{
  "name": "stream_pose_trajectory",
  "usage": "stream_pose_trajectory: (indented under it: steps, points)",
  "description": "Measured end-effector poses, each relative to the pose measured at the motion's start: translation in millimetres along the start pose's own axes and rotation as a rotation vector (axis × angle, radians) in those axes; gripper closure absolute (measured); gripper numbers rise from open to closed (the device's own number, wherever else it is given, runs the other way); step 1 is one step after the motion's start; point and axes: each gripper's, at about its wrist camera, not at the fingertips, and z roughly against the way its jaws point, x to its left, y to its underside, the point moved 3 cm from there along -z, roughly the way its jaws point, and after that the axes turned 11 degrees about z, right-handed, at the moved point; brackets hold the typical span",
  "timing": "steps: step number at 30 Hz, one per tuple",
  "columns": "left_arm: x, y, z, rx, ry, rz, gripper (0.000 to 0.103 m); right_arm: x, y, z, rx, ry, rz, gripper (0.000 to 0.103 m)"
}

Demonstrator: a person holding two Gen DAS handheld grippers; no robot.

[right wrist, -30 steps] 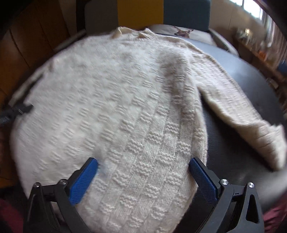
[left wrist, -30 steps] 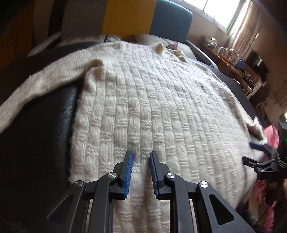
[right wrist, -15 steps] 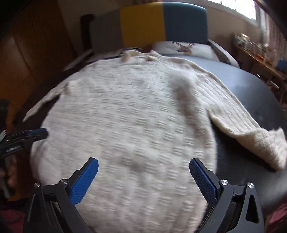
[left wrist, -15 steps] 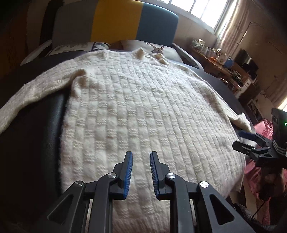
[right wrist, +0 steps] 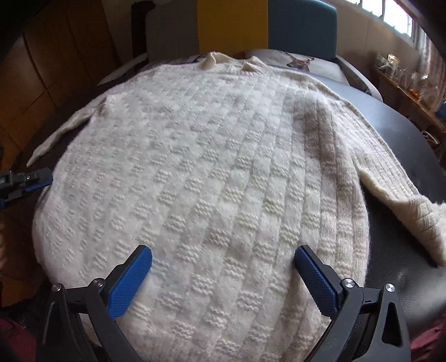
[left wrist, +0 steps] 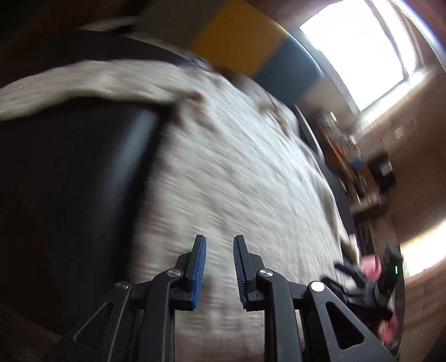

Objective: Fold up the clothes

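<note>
Deer-print pillow [right wrist: 301, 62] against yellow-teal headboard [right wrist: 267, 25]; cluttered shelf [right wrist: 401, 80].

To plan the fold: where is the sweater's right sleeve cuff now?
In the right wrist view, the ribbed cream cuff lies at the right edge, on the black surface.

Chunky knit sweater [right wrist: 200, 178] (fuzzy wool) on smooth matt black table [right wrist: 412, 144].

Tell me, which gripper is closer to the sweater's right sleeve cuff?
Right. The right gripper hangs open over the hem beside the cuff. The left gripper is across the sweater, by the other side.
</note>
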Motion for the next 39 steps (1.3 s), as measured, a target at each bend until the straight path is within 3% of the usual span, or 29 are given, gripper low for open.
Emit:
stream_pose_trajectory:
  steps: [5,8,13,20,30,32,33,34,36,39]
  points:
    - [109,-62,81,-0.234,-0.144,0.268,0.082,24,-35,2,-0.060,-0.041,0.067,0.000]
    - [163,-86,116,-0.305,-0.193,0.407,0.081,46,-58,-8,-0.063,-0.084,0.112,0.000]
    - [222,-127,147,-0.365,-0.246,0.521,0.078,83,-84,-24,-0.064,-0.145,0.172,0.000]
    - [246,-179,127,-0.322,-0.291,0.494,0.073,123,-126,-37,-0.076,-0.188,0.253,0.000]
    - [236,-214,88,-0.255,-0.409,0.324,0.061,151,-181,-55,-0.108,-0.216,0.308,0.000]
    - [229,-213,83,-0.251,-0.445,0.265,0.063,153,-191,-58,-0.112,-0.219,0.308,0.000]
    - [226,-211,80,-0.250,-0.460,0.238,0.073,154,-196,-61,-0.114,-0.215,0.310,0.000]
    - [223,-210,78,-0.245,-0.457,0.221,0.090,155,-202,-64,-0.115,-0.211,0.312,0.000]
    - [219,-207,77,-0.257,-0.444,0.215,0.097,155,-213,-71,-0.114,-0.196,0.318,0.000]
    - [211,-207,91,-0.357,-0.439,0.222,0.100,150,-232,-85,-0.109,-0.174,0.307,0.000]
